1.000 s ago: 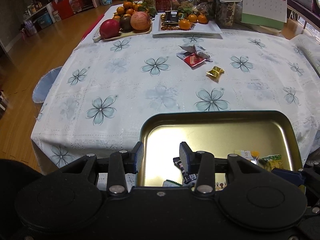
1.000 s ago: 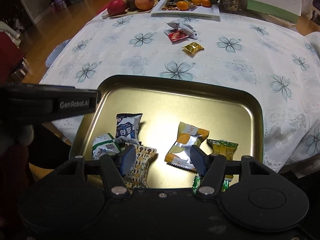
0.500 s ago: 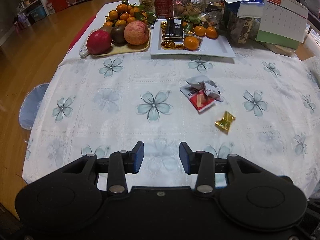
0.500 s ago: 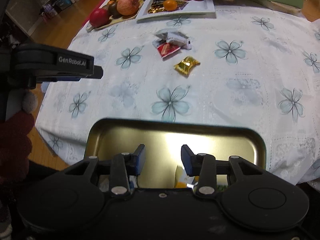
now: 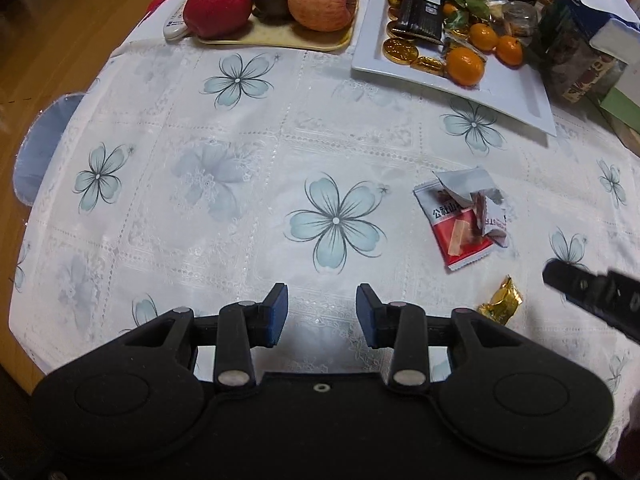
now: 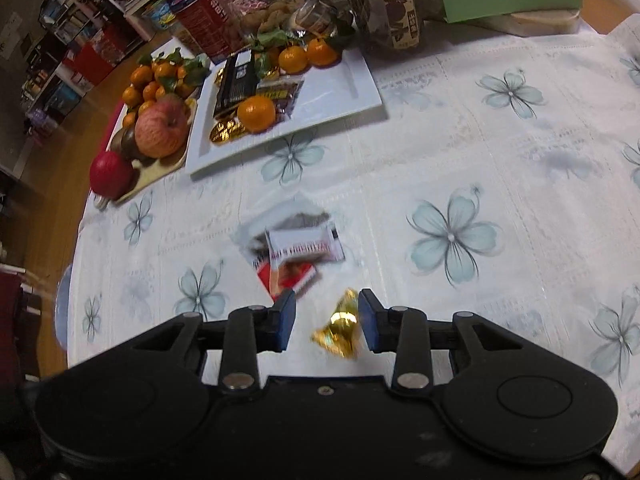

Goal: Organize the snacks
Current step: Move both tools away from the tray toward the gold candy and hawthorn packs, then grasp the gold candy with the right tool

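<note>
A gold-wrapped candy [image 6: 338, 330] lies on the flowered tablecloth between the jaws of my right gripper [image 6: 326, 304]. It sits close to the right pad; the left pad is apart from it, and the jaws are closing. Just beyond lie a red snack packet [image 6: 290, 274] and a crumpled white wrapper [image 6: 304, 246]. My left gripper [image 5: 322, 300] hovers over bare cloth with nothing between its jaws, which are closing a little. From there the red packet [image 5: 460, 228] and the gold candy [image 5: 502, 304] lie to the right, beside the right tool's black body [image 5: 592, 292].
A white plate [image 5: 520, 96] with mandarins, gold coins and a dark packet stands at the back. Left of it is a fruit tray [image 5: 280, 38] with apples. Jars and boxes crowd the far edge. The table's left edge drops to a wooden floor with a blue cushion [image 5: 40, 140].
Both grippers moved forward from the gold tin tray, which has left both views. The right jaws narrowed and now straddle the gold candy. The left jaws narrowed slightly.
</note>
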The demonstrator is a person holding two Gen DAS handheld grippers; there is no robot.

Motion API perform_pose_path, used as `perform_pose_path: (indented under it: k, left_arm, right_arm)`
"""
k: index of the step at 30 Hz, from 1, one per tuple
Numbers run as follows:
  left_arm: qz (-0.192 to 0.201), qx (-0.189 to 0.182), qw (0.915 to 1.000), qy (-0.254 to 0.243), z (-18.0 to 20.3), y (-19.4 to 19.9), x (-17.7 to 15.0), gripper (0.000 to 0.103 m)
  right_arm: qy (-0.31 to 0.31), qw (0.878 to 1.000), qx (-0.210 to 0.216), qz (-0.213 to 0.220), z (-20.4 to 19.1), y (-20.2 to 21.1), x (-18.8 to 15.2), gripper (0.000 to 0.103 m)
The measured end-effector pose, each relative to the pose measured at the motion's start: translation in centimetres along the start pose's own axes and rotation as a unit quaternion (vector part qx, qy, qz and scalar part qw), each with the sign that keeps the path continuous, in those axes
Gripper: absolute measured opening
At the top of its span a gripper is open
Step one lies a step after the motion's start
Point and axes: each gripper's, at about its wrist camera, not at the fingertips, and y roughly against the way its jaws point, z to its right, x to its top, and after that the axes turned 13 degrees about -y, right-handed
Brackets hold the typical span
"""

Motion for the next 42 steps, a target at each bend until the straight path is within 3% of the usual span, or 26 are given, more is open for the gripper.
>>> perform_pose_path:
  k: [8, 12, 15, 21, 26, 29, 32, 37, 42]
  left_arm:
    - [0.001, -0.015, 0.9997, 0.019, -1.0, 0.3, 0.6, 0.047]
    - [0.004, -0.015, 0.9995, 0.028, -1.7, 0.5, 0.8, 0.047]
    - [0.006, -0.012, 0.999, 0.042, -2.5, 0.5, 0.8, 0.047]
    - [0.002, -0.002, 0.9985, 0.055, -3.3, 0.2, 0.7, 0.047]
    - [0.0, 0.001, 0.9985, 0.055, -3.6, 0.2, 0.4, 0.047]
    - [0.002, 0.0, 0.9982, 0.059, -3.8, 0.4, 0.3, 0.047]
    - [0.004, 0.001, 0.9983, 0.058, -3.8, 0.5, 0.3, 0.047]
    - [0.004, -0.005, 0.9986, 0.053, -3.6, 0.5, 0.4, 0.047]
    - [0.007, -0.009, 0.9989, 0.045, -3.5, 0.7, 0.4, 0.047]
  right_arm:
    - [-0.032, 0.999, -0.02, 0.03, -3.3, -6.4, 4.1, 0.038]
    - [-0.015, 0.999, -0.036, 0.017, -4.1, -8.5, 3.9, 0.038]
    - [-0.002, 1.0, -0.015, 0.011, -4.2, -8.2, 2.5, 0.038]
    - [0.101, 0.995, -0.007, -0.024, -5.5, -6.8, -1.4, 0.039]
    - [0.116, 0.986, 0.008, -0.121, -4.0, -6.7, -4.0, 0.036]
    - [0.132, 0.988, 0.009, -0.079, -3.6, -5.2, -4.5, 0.036]
    - [0.085, 0.996, 0.007, -0.028, -3.3, -4.0, -3.1, 0.036]
    - [-0.017, 1.0, -0.015, -0.002, -2.9, -5.1, 0.4, 0.036]
    - [-0.012, 0.998, -0.059, 0.018, -3.9, -7.4, 2.1, 0.036]
